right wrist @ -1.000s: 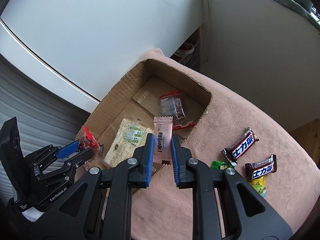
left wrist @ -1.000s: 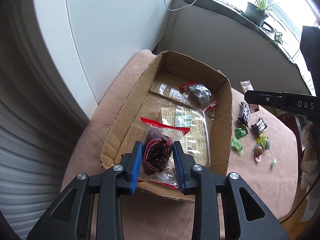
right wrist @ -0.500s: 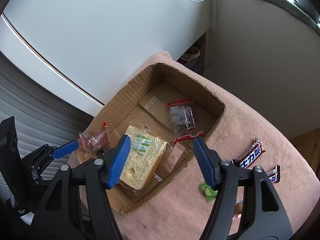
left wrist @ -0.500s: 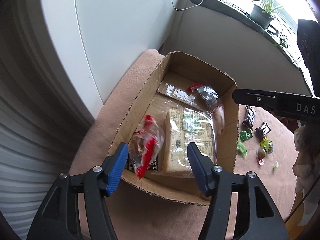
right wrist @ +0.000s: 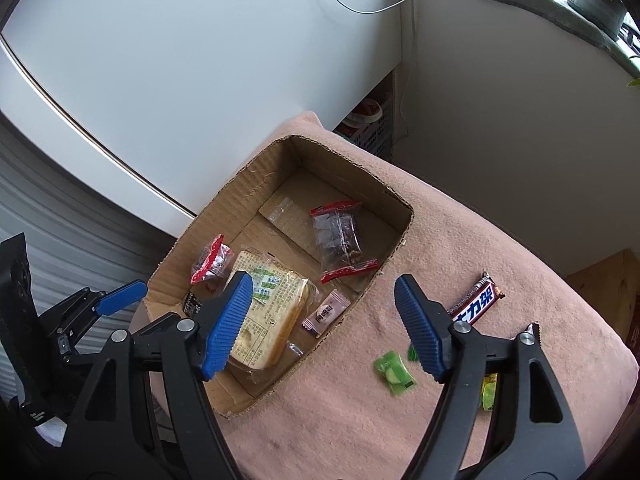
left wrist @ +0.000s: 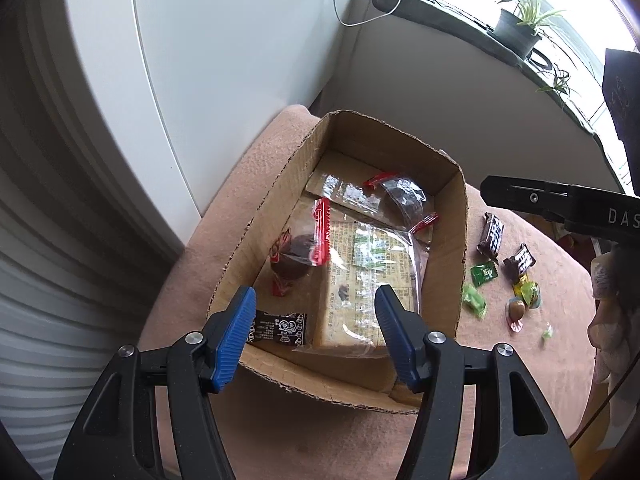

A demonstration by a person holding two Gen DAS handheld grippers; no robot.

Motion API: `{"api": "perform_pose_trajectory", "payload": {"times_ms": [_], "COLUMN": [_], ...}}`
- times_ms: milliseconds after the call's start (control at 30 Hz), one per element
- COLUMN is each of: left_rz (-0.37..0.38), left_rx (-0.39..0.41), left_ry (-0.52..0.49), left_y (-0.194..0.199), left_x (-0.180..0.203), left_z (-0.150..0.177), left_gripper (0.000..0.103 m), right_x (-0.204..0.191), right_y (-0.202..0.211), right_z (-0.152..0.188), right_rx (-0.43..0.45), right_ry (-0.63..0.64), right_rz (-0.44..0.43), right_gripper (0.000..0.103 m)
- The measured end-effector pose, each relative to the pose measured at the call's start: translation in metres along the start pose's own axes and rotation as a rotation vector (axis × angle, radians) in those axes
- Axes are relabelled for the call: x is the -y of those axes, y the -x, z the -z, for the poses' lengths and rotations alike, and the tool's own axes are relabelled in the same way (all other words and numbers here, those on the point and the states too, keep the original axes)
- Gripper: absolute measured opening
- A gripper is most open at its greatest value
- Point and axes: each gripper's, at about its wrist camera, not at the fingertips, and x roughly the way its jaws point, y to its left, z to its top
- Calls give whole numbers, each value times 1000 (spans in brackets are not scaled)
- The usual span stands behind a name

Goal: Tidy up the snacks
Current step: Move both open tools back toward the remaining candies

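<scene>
Left gripper (left wrist: 316, 330) jaws spread, empty, above the cardboard box (left wrist: 456, 248); right gripper (right wrist: 324, 328) jaws opening, empty, over the pink sachet (right wrist: 326, 314) inside

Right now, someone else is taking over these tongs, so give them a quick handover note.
Left tongs: open, empty, over the near end of the cardboard box.
Right tongs: jaws opening, nothing between them, above the box's right wall.
In the box: bread pack, two red-edged clear packets, pink sachet, small black packet.
Left on the pink cloth: two chocolate bars, green candies, a few small sweets.
</scene>
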Motion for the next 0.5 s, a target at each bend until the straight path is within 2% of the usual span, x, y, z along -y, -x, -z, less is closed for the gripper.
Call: {"api": "perform_pose_trajectory", "payload": {"times_ms": [167, 500], "left_rz": [29, 103], "left_rx": [17, 20], "left_ry": [-11, -77], "left_y": [7, 10], "left_x": [11, 53], "left_z": [-1, -1], "left_gripper": [61, 61], "right_x": [23, 99], "right_y": [20, 60], "right_z": [12, 55], "right_rx": [20, 49], "right_ry": [-27, -174], "right_rz": [8, 62], "right_gripper": [76, 76]}}
